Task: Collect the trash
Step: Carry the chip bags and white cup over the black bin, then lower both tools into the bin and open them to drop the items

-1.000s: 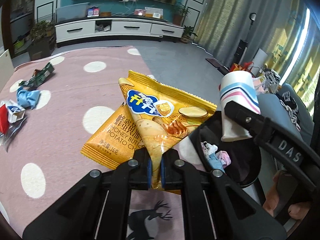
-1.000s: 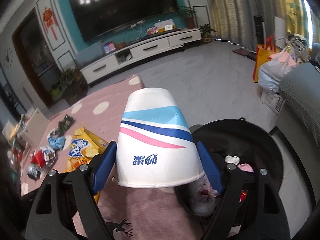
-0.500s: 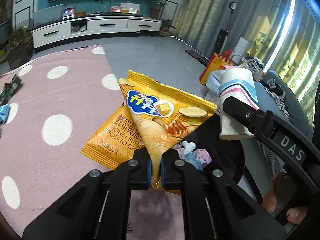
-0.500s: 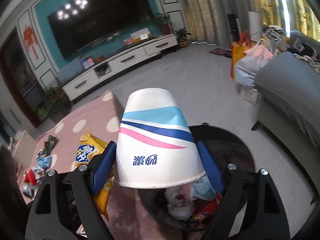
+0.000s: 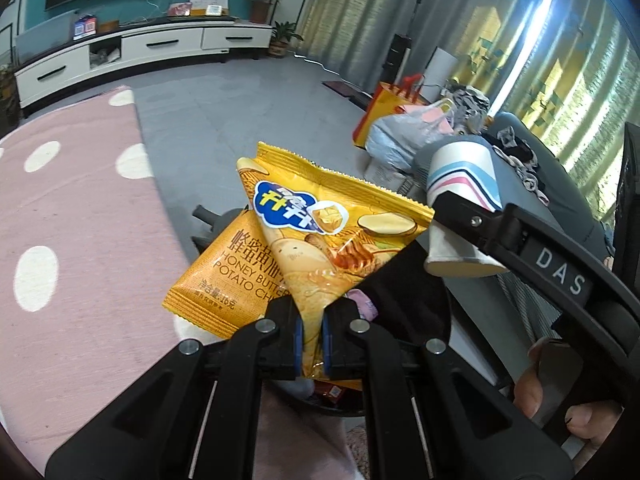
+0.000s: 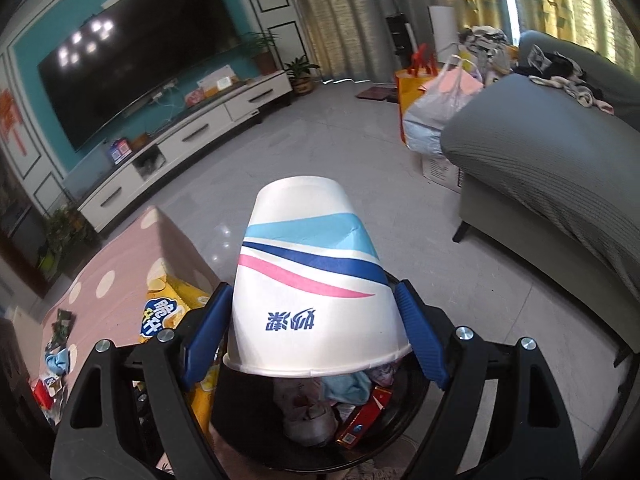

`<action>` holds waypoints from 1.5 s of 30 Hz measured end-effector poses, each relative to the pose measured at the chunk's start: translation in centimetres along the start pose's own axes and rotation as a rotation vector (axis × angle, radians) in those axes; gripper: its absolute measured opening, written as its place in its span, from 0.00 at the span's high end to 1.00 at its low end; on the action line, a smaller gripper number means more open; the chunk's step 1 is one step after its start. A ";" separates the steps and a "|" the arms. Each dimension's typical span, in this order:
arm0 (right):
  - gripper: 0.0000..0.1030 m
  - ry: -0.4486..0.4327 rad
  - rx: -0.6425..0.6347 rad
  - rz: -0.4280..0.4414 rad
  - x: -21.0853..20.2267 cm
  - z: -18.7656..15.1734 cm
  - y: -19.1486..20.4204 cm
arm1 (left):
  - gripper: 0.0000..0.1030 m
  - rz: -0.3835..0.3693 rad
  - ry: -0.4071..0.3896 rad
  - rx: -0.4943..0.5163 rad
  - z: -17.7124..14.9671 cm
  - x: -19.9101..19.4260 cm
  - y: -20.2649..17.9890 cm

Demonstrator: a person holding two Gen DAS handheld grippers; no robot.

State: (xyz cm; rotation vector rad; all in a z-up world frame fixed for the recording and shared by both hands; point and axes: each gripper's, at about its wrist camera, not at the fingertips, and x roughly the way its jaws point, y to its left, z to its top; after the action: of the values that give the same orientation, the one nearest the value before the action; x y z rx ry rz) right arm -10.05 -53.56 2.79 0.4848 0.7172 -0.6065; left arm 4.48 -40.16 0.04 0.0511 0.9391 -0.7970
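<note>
My left gripper (image 5: 312, 338) is shut on a yellow potato chip bag (image 5: 320, 240) and holds it over the black trash bin (image 5: 416, 300). A second yellow bag hangs beside the first. My right gripper (image 6: 314, 336) is shut on an upside-down white paper cup (image 6: 312, 300) with blue and pink stripes, held over the bin (image 6: 404, 436). The cup also shows in the left wrist view (image 5: 460, 216). The bin holds crumpled paper, tissue and a red box (image 6: 364, 416).
A pink dotted rug (image 5: 72, 240) lies at the left, with loose wrappers (image 6: 56, 356) on it. A grey sofa (image 6: 560, 168) stands at the right. Bags (image 6: 436, 108) sit by the sofa. A white TV cabinet (image 5: 132, 52) lines the far wall.
Both grippers have moved right, from over the rug to above the bin. The loose wrappers have left the left wrist view. Both grips are unchanged.
</note>
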 end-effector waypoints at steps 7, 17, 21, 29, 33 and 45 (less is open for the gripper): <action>0.21 0.031 0.031 -0.024 1.0 0.0 -1.0 | 0.92 -0.035 0.029 0.018 -0.3 1.5 -0.5; 0.21 0.071 0.053 -0.044 2.3 -0.1 -1.6 | 0.92 -0.058 0.087 0.004 -1.0 3.2 -0.5; 0.21 0.090 0.062 -0.054 2.8 -0.2 -1.9 | 0.92 -0.063 0.106 0.001 -1.3 3.7 -0.5; 0.21 0.118 0.065 -0.063 3.6 -0.4 -2.1 | 0.92 -0.066 0.122 -0.007 -1.6 4.4 -0.7; 0.21 0.124 0.065 -0.071 3.7 -0.4 -2.1 | 0.92 -0.077 0.132 -0.010 -1.5 4.8 -0.9; 0.20 0.151 0.039 -0.091 4.4 -0.6 -1.7 | 0.92 -0.089 0.161 -0.028 -1.6 6.1 -1.1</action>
State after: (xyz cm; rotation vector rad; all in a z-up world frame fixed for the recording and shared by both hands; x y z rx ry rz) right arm -8.83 -55.97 -1.10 0.5402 0.8755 -0.6746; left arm 4.66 -43.95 -5.10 0.0501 1.1106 -0.8718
